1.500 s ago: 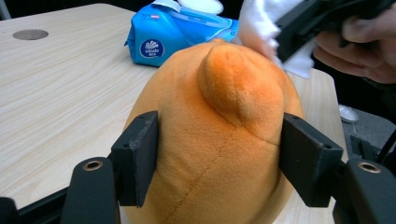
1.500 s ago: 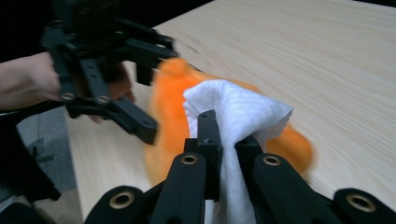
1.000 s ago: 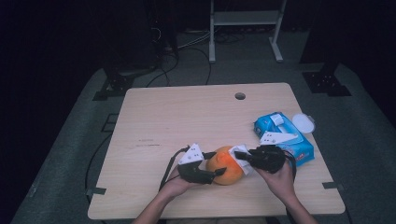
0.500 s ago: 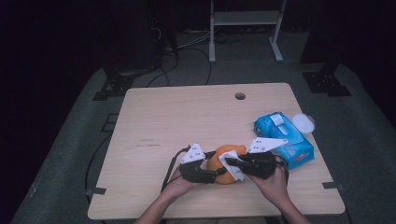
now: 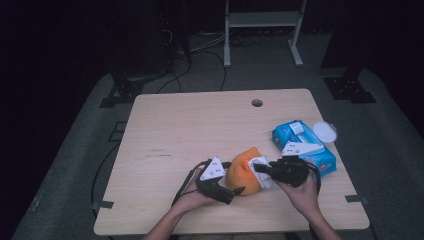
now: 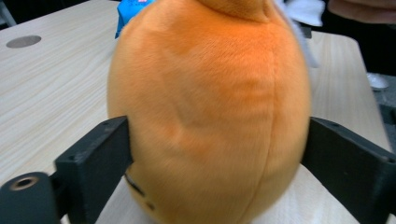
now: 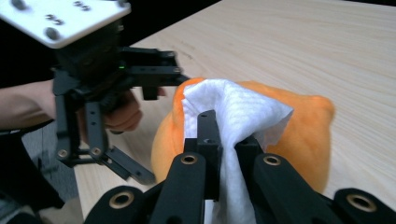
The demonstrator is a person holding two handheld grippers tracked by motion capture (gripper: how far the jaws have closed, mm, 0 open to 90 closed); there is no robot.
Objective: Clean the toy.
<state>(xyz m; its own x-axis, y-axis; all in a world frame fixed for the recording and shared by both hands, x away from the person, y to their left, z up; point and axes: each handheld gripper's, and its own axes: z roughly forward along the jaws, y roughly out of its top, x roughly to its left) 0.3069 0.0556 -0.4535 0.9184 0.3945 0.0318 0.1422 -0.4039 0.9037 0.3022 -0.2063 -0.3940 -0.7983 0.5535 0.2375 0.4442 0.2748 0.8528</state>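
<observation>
Dark floor surrounded the tabletop (image 5: 200,125), where the orange plush toy (image 5: 243,172) stood upright between the left gripper (image 5: 227,192), whose just-opened jaws flanked it widely, and the right gripper (image 5: 260,169), clamped on a white tissue (image 7: 236,116) against its side.

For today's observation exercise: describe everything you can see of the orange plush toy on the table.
The orange plush toy is a rounded, egg-like soft toy of short fuzzy fabric with a seam down its side, resting on the wooden table near its front edge. The left gripper has just opened its jaws, which flank the toy. The right gripper, shut on a white tissue, presses it against the toy.
</observation>
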